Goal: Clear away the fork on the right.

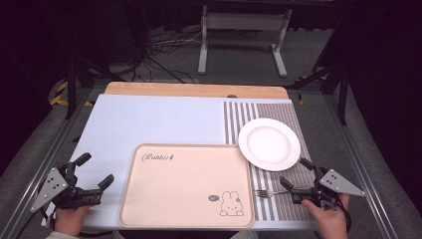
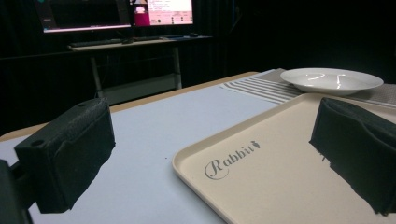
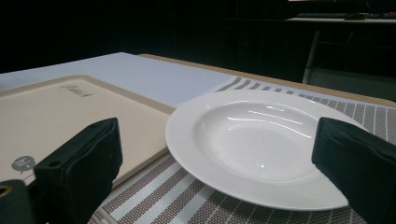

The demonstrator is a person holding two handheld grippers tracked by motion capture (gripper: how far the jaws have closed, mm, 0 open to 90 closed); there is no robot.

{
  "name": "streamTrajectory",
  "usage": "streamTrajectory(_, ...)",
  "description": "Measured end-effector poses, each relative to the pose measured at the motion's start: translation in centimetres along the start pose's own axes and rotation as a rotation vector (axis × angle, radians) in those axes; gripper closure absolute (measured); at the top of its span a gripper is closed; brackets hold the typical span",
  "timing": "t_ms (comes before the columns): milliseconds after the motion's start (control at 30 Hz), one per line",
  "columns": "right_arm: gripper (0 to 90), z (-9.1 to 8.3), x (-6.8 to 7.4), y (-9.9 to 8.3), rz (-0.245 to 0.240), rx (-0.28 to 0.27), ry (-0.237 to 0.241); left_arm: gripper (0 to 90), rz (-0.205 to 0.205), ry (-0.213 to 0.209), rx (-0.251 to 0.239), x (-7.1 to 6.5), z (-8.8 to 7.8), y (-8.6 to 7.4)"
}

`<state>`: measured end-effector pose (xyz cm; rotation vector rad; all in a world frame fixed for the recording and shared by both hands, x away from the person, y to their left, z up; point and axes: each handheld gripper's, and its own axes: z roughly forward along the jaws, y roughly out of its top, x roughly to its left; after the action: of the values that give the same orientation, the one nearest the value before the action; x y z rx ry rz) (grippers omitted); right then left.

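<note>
A beige tray [image 1: 149, 199] printed with a rabbit and the word "Rabbit" lies at the front middle of the table. To its right, a white plate [image 1: 269, 144] rests on a striped placemat [image 1: 283, 113]. A silver fork [image 1: 267, 192] lies on the mat between the tray's right edge and my right gripper [image 1: 294, 172], which is open and low, just in front of the plate [image 3: 261, 140]. My left gripper [image 1: 95, 170] is open at the tray's left side, its fingers [image 2: 70, 156] spread around the tray's corner [image 2: 187, 161].
A pale blue sheet [image 1: 149, 122] covers the table's left and middle, with a wooden edge [image 1: 194, 89] at the back. Beyond stand a white desk frame [image 1: 244, 30], floor cables [image 1: 164, 55] and lit monitors [image 2: 116, 11].
</note>
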<state>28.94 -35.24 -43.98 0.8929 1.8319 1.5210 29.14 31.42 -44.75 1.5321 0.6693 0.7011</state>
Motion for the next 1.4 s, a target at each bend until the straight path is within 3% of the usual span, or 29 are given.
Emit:
streamTrajectory(367, 2.6, -0.4, 0.0, 0.4, 0.005, -0.002, -0.004, 0.5, 0.007, -0.006, 0.007, 0.0, -0.1, 0.1)
streamTrajectory(500, 2.6, -0.8, -0.4, 1.8, -0.005, -0.012, -0.006, 0.5, 0.006, -0.004, 0.009, -0.1, 0.0, 0.1)
streamTrajectory(800, 2.6, -0.2, -0.6, 4.4, -0.063, 0.048, 0.038, 0.6, 0.005, -0.005, 0.011, 0.0, -0.1, 0.1)
streamTrajectory(1000, 2.5, 0.6, -0.6, 5.7, -0.101, 0.112, 0.078, 0.7, 0.014, -0.018, 0.008, -0.2, 0.0, 0.3)
streamTrajectory(1233, 3.5, 1.8, -0.4, 7.0, -0.187, 0.253, 0.135, 0.7, 0.01, -0.017, 0.01, -0.2, 0.0, 0.3)
streamTrajectory(1400, 3.5, 2.2, -0.2, 7.6, -0.224, 0.31, 0.153, 0.7, 0.008, -0.017, 0.009, -0.2, 0.0, 0.3)
